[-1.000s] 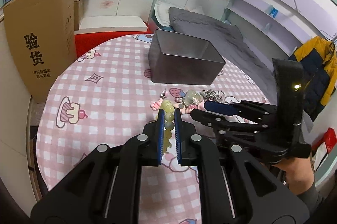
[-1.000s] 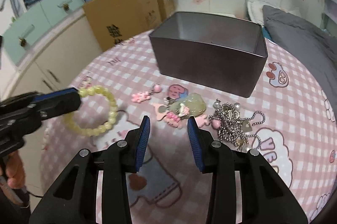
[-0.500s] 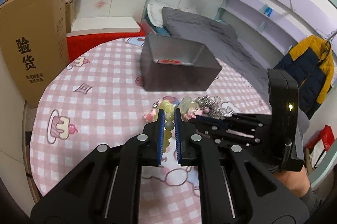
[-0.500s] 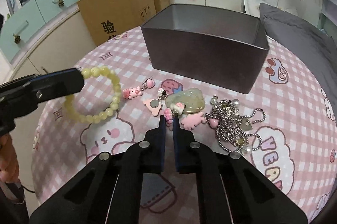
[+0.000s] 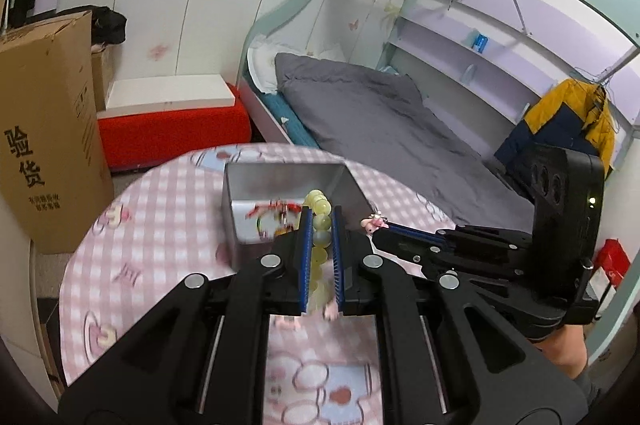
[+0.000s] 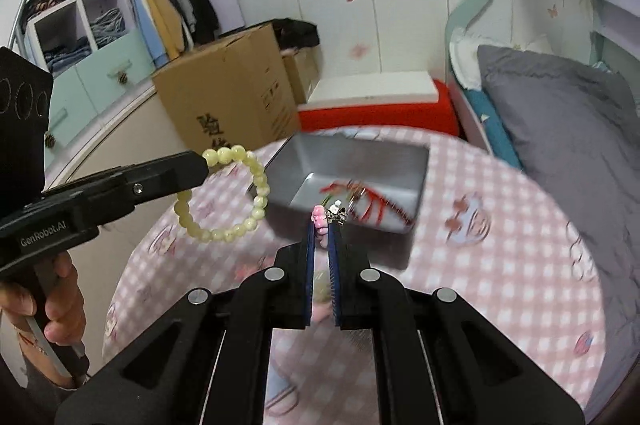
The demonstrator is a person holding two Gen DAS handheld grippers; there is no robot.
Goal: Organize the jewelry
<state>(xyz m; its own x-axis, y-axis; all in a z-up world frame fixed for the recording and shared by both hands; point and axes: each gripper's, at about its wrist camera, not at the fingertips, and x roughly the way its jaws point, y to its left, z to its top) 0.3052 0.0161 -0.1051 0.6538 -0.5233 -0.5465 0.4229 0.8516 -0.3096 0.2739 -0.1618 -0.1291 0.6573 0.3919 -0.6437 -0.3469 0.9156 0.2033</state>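
My left gripper is shut on a pale yellow-green bead bracelet, held in the air just short of the grey metal box. The same bracelet hangs as a loop from the left gripper in the right wrist view. My right gripper is shut on a small pink charm with a silver bit on it, lifted above the pink checked tablecloth. The box holds a red string piece. In the left wrist view the right gripper carries the pink charm at its tip.
A tall cardboard box stands left of the round table. Behind the table are a red bench with a white top and a bed with grey bedding. More pink pieces lie blurred on the cloth under my left gripper.
My right gripper shut on the pink charm and lifted it off the cloth. Both grippers rose and moved toward the grey box, the left one still holding the bracelet.
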